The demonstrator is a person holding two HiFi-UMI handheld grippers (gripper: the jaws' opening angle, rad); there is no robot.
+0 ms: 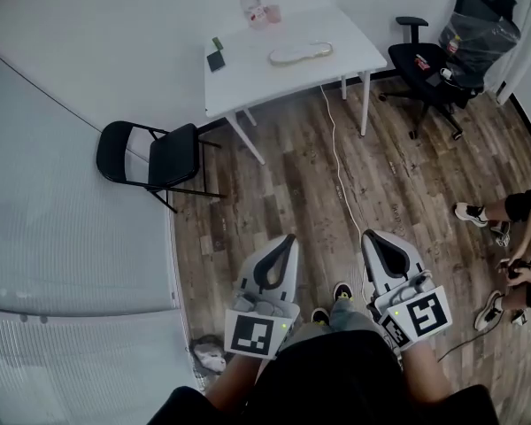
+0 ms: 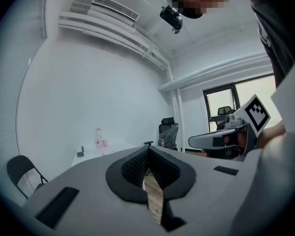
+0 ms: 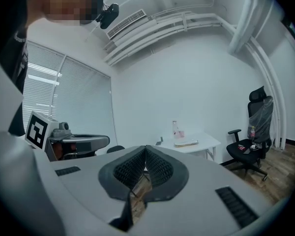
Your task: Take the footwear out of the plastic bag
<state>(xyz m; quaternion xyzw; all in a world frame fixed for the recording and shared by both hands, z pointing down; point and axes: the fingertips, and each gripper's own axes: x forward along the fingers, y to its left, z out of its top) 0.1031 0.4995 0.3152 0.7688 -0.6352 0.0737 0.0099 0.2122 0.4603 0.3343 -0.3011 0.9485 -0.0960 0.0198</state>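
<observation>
A clear plastic bag with pale footwear inside (image 1: pixel 300 53) lies flat on the white table (image 1: pixel 248 82) across the room; the same bag (image 3: pixel 186 143) shows small in the right gripper view. My left gripper (image 1: pixel 288 240) and right gripper (image 1: pixel 369 236) are held side by side above the wooden floor, far short of the table, pointing toward it. Both are shut, jaws pressed together with nothing between them. In the left gripper view the left gripper (image 2: pixel 148 149) is level with the table edge, and the right gripper (image 2: pixel 192 141) shows at its right.
A clear bottle (image 1: pixel 249 3) and a dark small object (image 1: pixel 216 60) stand on the table. A black folding chair (image 1: pixel 150 158) stands at left, an office chair (image 1: pixel 447 47) at back right. A white cable (image 1: pixel 339 162) runs across the floor. A seated person's legs (image 1: pixel 513 237) are at right.
</observation>
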